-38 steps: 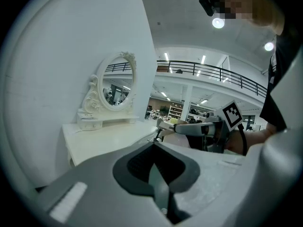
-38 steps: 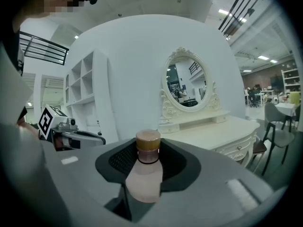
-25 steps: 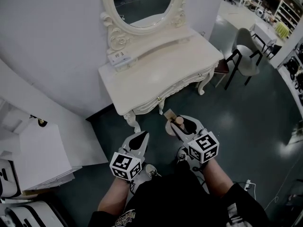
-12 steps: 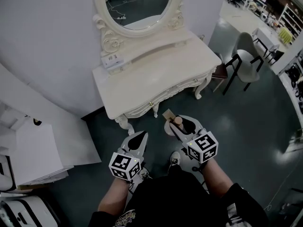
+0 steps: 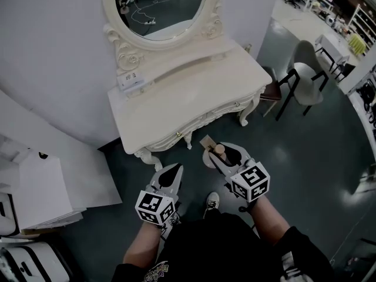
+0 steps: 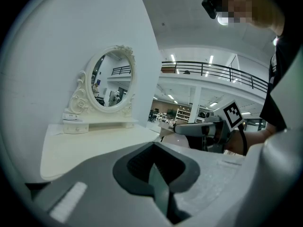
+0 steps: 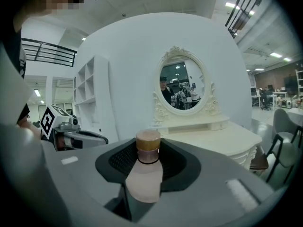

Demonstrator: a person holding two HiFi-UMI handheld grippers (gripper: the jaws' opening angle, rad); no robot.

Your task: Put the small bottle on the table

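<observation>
My right gripper (image 5: 226,154) is shut on a small pale pink bottle (image 7: 146,171) with a gold-banded cap, held upright between the jaws; its cap (image 5: 220,150) shows in the head view. The cream dressing table (image 5: 194,96) with an oval mirror (image 5: 160,4) stands ahead, its front edge a short way beyond both grippers. My left gripper (image 5: 171,172) is shut and holds nothing, low and to the left of the right one. From the right gripper view the table top (image 7: 222,136) lies ahead on the right.
A small white box (image 5: 130,79) sits at the table's back left by the mirror base. White shelving (image 5: 41,190) is on the left. A chair (image 5: 302,69) stands to the right. My shoes (image 5: 211,202) are on the dark floor (image 5: 294,151).
The table and mirror have slid left and slightly down in the head view as I step closer. Both grippers keep their pose, the right still holding the bottle.
</observation>
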